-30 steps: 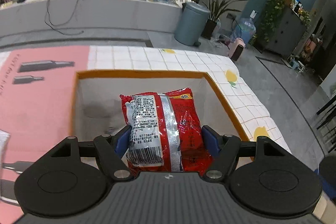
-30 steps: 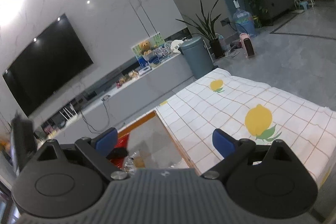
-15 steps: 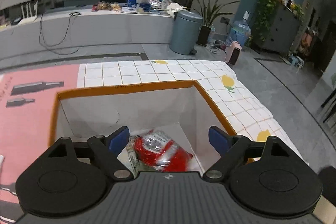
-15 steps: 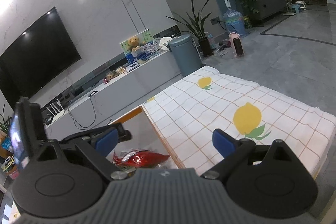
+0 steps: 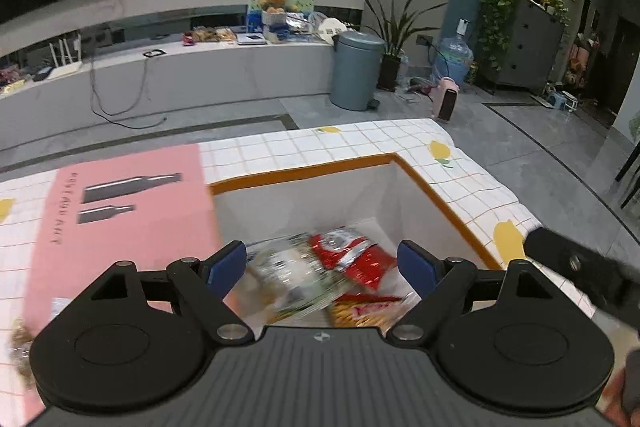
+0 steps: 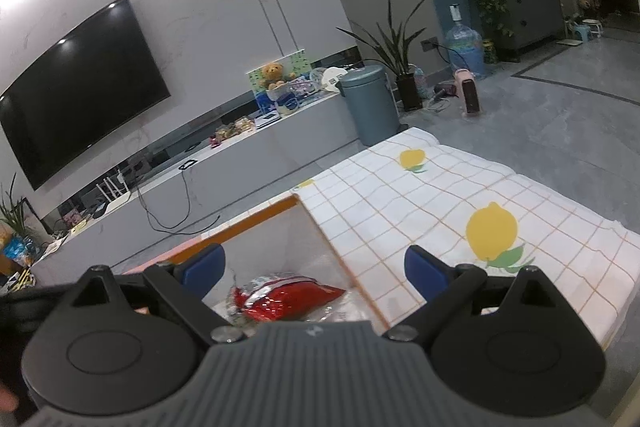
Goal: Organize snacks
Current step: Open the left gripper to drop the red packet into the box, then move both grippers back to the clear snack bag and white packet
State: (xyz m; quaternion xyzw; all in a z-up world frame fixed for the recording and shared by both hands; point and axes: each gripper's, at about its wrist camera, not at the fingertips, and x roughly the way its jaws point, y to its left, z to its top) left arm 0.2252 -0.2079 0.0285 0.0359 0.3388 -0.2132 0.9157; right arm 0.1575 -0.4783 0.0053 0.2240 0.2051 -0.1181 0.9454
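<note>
The red snack bag (image 5: pixel 354 259) lies in the box (image 5: pixel 304 169) w/ other snacks. The left gripper (image 5: pixel 322 263) hangs over the box, jaws apart, nothing in them. Right gripper (image 6: pixel 316 269) is the same. Drop step looks done. Next: go get 1 more snack from the near left of the bench (image 5: pixel 452 183).

We are seeing the pale snack bag (image 5: pixel 296 275) in the box (image 5: pixel 384 187) smeared by motion blur, its print unreadable. The left gripper (image 5: pixel 322 263) body is covering the orange packet (image 5: pixel 360 313) lower edge. In the right wrist view, the red bag (image 6: pixel 288 297) is lying partly behind the right gripper (image 6: pixel 316 269).
</note>
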